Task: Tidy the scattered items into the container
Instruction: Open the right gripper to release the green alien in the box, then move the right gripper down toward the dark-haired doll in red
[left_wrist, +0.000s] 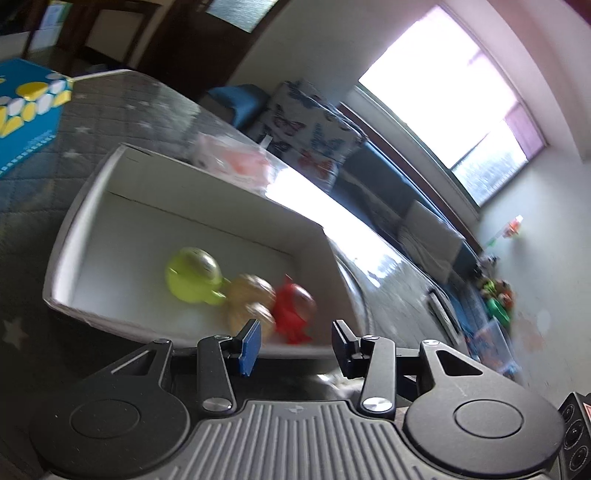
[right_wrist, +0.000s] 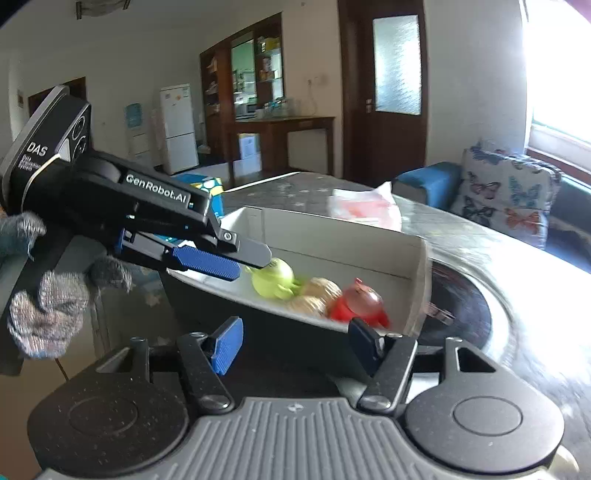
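A white cardboard box (left_wrist: 88, 206) stands on the table and holds three small toys: a yellow-green one (left_wrist: 192, 275), a tan one (left_wrist: 251, 299) and a red one (left_wrist: 297, 310). My left gripper (left_wrist: 295, 347) is open and empty just above the box's near rim. In the right wrist view the box (right_wrist: 332, 240) holds the green toy (right_wrist: 273, 282), tan toy (right_wrist: 314, 295) and red toy (right_wrist: 356, 304). The left gripper (right_wrist: 240, 262) reaches over the box from the left. My right gripper (right_wrist: 295, 343) is open and empty at the box's near side.
A blue and yellow box (left_wrist: 26, 110) stands at the table's far left. A pink and white packet (right_wrist: 364, 208) lies beyond the white box. A round dark stove plate (right_wrist: 461, 306) sits to the right. A butterfly-print cushion (right_wrist: 506, 192) rests on a sofa behind.
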